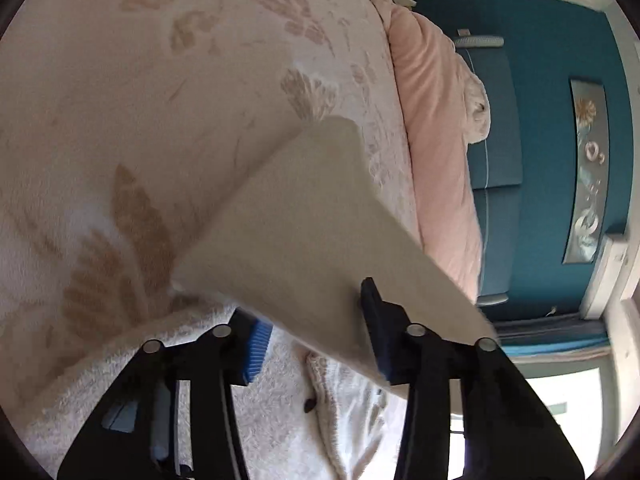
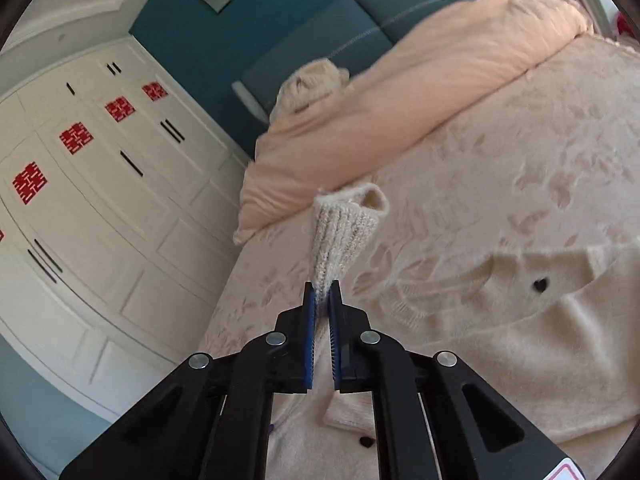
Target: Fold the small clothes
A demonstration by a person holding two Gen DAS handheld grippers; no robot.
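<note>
A small cream knitted cardigan [image 2: 520, 344] with dark heart-shaped buttons [image 2: 541, 285] lies on the bed. My right gripper [image 2: 323, 294] is shut on its ribbed sleeve cuff [image 2: 346, 232], which sticks up past the fingertips. In the left wrist view my left gripper [image 1: 312, 316] has its jaws wide apart. A flat cream panel of the garment [image 1: 304, 220] lies across the gap and over the left finger's tip. The cardigan's ribbed edge and a button [image 1: 309, 405] show below the fingers.
The bed has a pale leaf-patterned cover [image 1: 160, 100]. A pink duvet [image 2: 400, 112] is rolled along the teal headboard [image 2: 320, 36]. White wardrobe doors with red stickers [image 2: 76, 138] stand beside the bed. The bed's edge [image 2: 224, 288] is close on the right gripper's left.
</note>
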